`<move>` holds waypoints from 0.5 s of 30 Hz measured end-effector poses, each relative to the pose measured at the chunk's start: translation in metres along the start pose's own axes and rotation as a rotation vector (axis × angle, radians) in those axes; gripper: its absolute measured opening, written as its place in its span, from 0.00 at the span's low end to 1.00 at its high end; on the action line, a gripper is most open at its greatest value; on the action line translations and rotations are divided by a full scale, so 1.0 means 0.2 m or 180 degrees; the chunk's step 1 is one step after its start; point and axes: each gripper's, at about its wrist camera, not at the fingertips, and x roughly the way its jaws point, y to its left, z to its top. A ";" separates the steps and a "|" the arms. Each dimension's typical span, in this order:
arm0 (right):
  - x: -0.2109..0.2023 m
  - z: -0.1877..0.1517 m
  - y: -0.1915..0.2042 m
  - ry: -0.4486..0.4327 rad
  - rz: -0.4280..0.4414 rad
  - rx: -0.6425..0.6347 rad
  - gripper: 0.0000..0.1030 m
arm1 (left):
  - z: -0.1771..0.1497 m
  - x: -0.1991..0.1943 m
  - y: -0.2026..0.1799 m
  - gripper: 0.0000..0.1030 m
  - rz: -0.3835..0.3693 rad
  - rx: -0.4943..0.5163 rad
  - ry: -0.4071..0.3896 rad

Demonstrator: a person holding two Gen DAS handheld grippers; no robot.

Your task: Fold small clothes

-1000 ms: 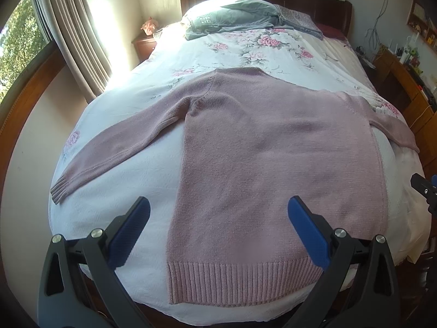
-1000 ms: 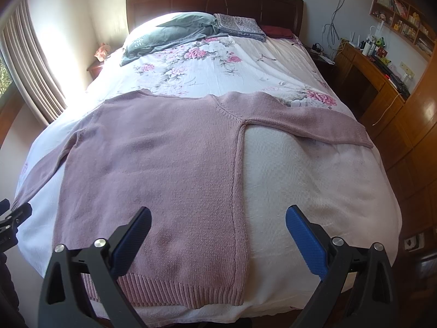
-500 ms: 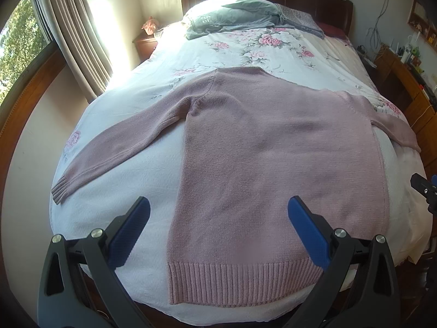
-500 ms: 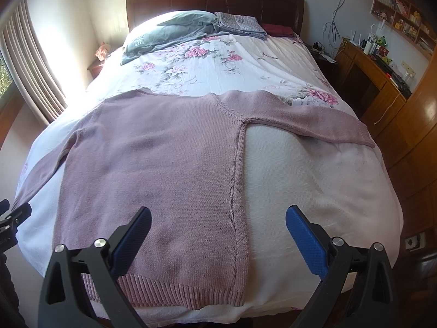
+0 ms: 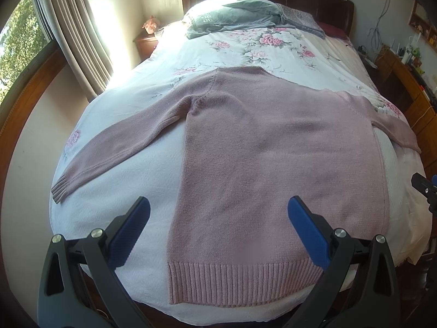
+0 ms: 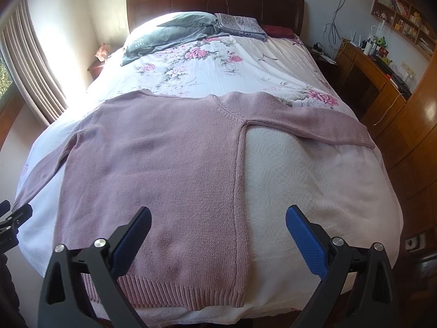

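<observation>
One pink knit sweater [image 5: 275, 164] lies flat on the bed [image 5: 153, 180], its ribbed hem [image 5: 240, 284] along the foot edge and its neckline toward the headboard [image 6: 213, 0]. Both sleeves are spread out sideways: the left sleeve [image 5: 120, 147] runs toward the left edge of the bed, its cuff close to that edge, and the right sleeve [image 6: 311, 125] reaches toward the right edge. The sweater's body sits nearer the left half of the bed, leaving bare white cover at the foot's right corner.

Both tools hang above the foot edge, apart from the fabric. The left tool [image 5: 218, 229] is spread wide with nothing between its blue pads [image 5: 128, 232], over the hem's left corner. The right tool [image 6: 218, 235] is likewise spread wide and holds nothing, over the sweater's right side seam.

At the head of the bed lie a grey pillow [image 6: 166, 35] and a folded patterned cloth [image 6: 240, 24]. A wooden desk [image 6: 371, 68] stands beyond the right edge, and curtains [image 5: 79, 35] hang beyond the left.
</observation>
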 end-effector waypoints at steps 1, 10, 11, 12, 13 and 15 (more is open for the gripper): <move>0.00 0.00 0.00 0.0000 -0.0001 0.0002 0.96 | 0.00 0.00 0.00 0.97 0.0003 -0.0001 -0.0001; 0.00 0.00 0.00 -0.0006 0.0001 0.0001 0.96 | 0.00 0.00 0.00 0.97 0.0002 0.0000 0.0000; 0.00 0.00 0.00 -0.0008 0.0000 -0.0001 0.96 | 0.00 0.00 0.00 0.97 0.0004 -0.0003 -0.0002; -0.01 0.00 0.00 -0.0008 0.0000 -0.0003 0.96 | 0.00 0.00 0.00 0.97 0.0004 -0.0004 -0.0002; -0.01 0.00 0.00 -0.0008 0.0003 -0.0004 0.96 | 0.00 0.00 0.00 0.97 0.0003 -0.0003 -0.0001; -0.01 0.00 0.00 -0.0008 0.0007 -0.0003 0.96 | 0.00 0.00 0.00 0.97 0.0003 -0.0003 -0.0004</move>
